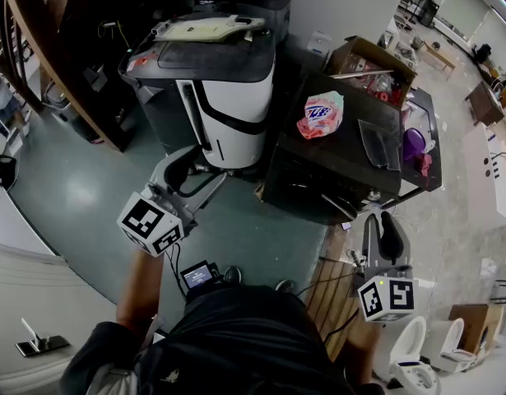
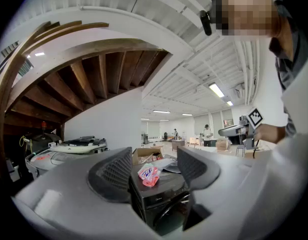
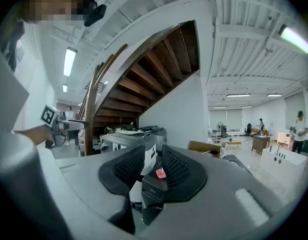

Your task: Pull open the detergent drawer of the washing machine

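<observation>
A black washing machine (image 1: 335, 159) stands ahead of me, with a pink detergent bag (image 1: 321, 115) on its top. Its front faces me; I cannot make out the detergent drawer. My left gripper (image 1: 199, 167) hovers left of the machine's front corner, its jaws apart and empty. In the left gripper view the machine (image 2: 159, 196) and the bag (image 2: 148, 174) show through the gap of that gripper (image 2: 154, 166). My right gripper (image 1: 382, 219) hangs before the machine's right front corner, apart from it. Its jaws (image 3: 154, 159) leave a narrow gap with nothing inside; the machine (image 3: 151, 191) lies beyond.
A white and grey machine (image 1: 224, 97) stands left of the black one. A cardboard box (image 1: 372, 64) sits behind it, and a purple item (image 1: 415, 142) lies at its right. A wooden staircase (image 1: 39, 48) curves at the left. Wooden slats (image 1: 331, 290) and white toilets (image 1: 417, 360) lie at the lower right.
</observation>
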A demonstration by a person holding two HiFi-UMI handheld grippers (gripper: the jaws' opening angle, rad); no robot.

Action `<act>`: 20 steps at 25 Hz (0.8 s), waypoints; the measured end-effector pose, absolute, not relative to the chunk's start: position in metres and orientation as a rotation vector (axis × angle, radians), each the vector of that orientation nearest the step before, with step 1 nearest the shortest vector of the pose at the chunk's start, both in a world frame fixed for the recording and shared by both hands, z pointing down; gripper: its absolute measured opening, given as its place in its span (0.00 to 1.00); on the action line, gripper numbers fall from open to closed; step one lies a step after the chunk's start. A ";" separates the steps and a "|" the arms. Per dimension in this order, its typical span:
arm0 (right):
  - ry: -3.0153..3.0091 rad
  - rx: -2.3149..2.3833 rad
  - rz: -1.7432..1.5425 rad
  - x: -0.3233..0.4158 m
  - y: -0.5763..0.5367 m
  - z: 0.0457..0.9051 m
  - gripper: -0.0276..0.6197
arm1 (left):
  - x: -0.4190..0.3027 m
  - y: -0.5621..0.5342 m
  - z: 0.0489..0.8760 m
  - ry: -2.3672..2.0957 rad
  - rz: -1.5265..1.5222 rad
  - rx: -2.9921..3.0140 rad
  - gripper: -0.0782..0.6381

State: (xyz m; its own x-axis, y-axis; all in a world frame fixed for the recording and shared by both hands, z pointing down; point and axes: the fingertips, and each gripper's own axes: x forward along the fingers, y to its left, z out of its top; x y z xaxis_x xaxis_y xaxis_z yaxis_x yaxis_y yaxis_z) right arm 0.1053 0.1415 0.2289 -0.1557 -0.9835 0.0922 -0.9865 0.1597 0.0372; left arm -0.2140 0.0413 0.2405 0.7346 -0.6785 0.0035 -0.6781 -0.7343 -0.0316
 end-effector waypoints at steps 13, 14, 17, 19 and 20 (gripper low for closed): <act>-2.294 1.985 0.055 0.095 0.138 0.235 0.21 | -0.219 0.033 0.247 1.110 -0.038 -2.902 0.53; -2.292 1.983 0.062 0.092 0.137 0.235 0.21 | -0.221 0.032 0.248 1.107 -0.041 -2.905 0.53; -2.309 1.988 0.090 0.085 0.135 0.237 0.21 | -0.224 0.029 0.253 1.096 -0.046 -2.917 0.53; -2.318 2.007 0.106 0.082 0.134 0.237 0.21 | -0.227 0.028 0.255 1.085 -0.049 -2.926 0.53; -2.321 2.016 0.112 0.080 0.133 0.237 0.21 | -0.228 0.027 0.256 1.078 -0.051 -2.929 0.53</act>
State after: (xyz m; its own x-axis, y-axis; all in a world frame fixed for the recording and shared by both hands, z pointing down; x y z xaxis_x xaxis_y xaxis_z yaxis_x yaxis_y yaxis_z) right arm 0.0798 0.1334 0.2368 -0.1400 -0.9854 0.0964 -0.9902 0.1395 -0.0121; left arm -0.2278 0.0268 0.2565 0.7610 -0.6484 0.0234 -0.6477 -0.7613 -0.0301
